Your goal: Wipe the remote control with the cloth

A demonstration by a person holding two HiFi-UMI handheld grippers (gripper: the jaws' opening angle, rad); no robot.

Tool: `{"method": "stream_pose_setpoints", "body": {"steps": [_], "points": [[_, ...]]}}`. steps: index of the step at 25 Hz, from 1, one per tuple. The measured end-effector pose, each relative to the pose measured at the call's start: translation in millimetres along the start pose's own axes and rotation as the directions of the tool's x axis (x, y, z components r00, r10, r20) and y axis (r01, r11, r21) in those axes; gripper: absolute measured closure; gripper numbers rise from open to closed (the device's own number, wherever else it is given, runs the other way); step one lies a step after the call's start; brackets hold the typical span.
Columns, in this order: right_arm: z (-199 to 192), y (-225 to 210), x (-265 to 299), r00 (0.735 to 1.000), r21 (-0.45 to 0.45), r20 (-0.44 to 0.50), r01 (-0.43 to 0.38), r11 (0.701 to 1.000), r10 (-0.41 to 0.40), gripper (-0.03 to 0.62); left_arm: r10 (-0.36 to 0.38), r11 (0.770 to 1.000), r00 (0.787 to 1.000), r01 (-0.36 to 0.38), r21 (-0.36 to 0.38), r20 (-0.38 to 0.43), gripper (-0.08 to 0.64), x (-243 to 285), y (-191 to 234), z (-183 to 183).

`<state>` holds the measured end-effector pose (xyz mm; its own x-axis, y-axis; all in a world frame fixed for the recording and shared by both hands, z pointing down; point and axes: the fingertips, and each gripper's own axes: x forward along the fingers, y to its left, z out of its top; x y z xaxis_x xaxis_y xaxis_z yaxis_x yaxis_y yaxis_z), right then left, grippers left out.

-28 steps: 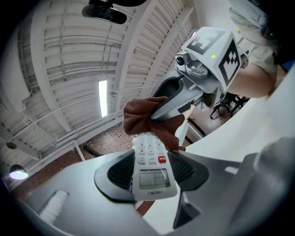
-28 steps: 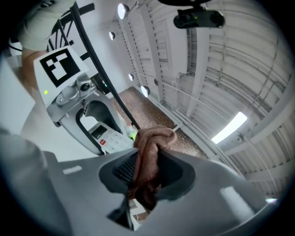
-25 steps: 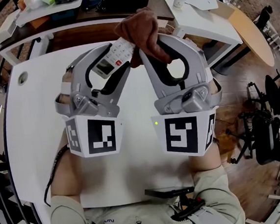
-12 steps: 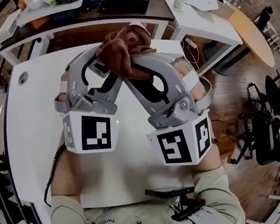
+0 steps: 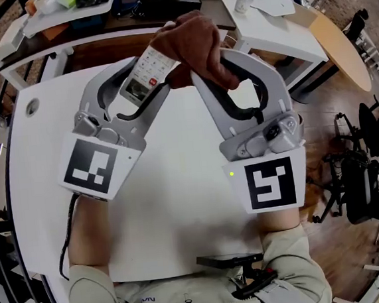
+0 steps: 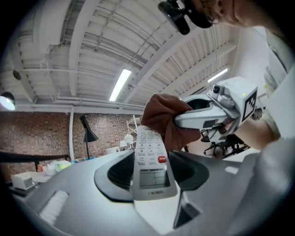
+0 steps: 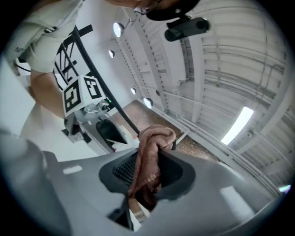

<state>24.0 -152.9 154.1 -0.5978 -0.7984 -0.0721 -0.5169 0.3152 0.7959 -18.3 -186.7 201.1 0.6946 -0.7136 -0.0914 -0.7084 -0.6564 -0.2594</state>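
**Left gripper** (image 5: 144, 85): the jaws stand fairly wide and are closed on the display end of the slim white remote control (image 6: 150, 162). The remote is held in the air above the far edge of the white round-cornered table (image 5: 179, 182), keypad up, with its button end projecting free.

**Right gripper** (image 7: 145, 182): the jaws are narrow and clamped on a bunched rust-brown terry cloth (image 5: 191, 39). The cloth lies against the remote's free end, also above the table's far edge.

**Hazards, as judged:**
1. The remote is gripped at one end only. A firm stroke on the free end could lever it round in the pads or push it out, dropping it onto the table or past the far edge.
2. The cloth is held as a wad. Drag across the keys could snag a fold or pull it from the narrow grip.
3. The two jaw frames are close together. A bare jaw tip, rather than cloth, could strike the remote.
4. The section inside the left jaws cannot be wiped without a regrip, which is another chance of a drop.
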Motion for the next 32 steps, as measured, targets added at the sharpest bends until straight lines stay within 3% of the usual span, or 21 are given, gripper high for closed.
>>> {"method": "stream_pose_setpoints", "body": {"steps": [4, 7, 14, 19, 29, 32], "points": [[-17.9, -41.4, -7.2, 0.983, 0.140, -0.026, 0.181, 0.973, -0.179, 0.489, -0.042, 0.995, 0.999, 0.042, -0.090, 0.002, 0.316, -3.4, 7.2, -5.2], [-26.2, -49.0, -0.8, 0.975, 0.182, -0.031, 0.222, 0.958, -0.220, 0.489, -0.084, 0.981, 0.995, 0.091, -0.171, 0.044, 0.316, -4.4, 8.1, -2.3], [-28.4, -11.1, 13.8, 0.997, 0.133, -0.029, 0.080, 0.988, -0.076, 0.489, -0.106, 0.948, 0.991, 0.127, -0.293, 0.088, 0.316, -7.5, 10.3, 4.9], [-27.3, 14.7, 18.2, 0.999, 0.075, -0.034, -0.015, 0.997, 0.018, 0.489, -0.100, 0.935, 0.990, 0.127, -0.330, 0.100, 0.316, -9.0, 14.2, 5.7], [-10.1, 52.5, 22.5, 0.985, 0.104, 0.063, -0.167, 0.980, 0.161, 0.489, -0.076, 0.906, 0.989, 0.123, -0.406, 0.129, 0.316, -12.7, 24.4, 5.9], [-9.1, 51.6, 20.3, 0.977, 0.170, 0.096, -0.207, 0.963, 0.193, 0.489, -0.086, 0.898, 0.986, 0.138, -0.418, 0.141, 0.316, -13.1, 23.4, 7.6]]}}
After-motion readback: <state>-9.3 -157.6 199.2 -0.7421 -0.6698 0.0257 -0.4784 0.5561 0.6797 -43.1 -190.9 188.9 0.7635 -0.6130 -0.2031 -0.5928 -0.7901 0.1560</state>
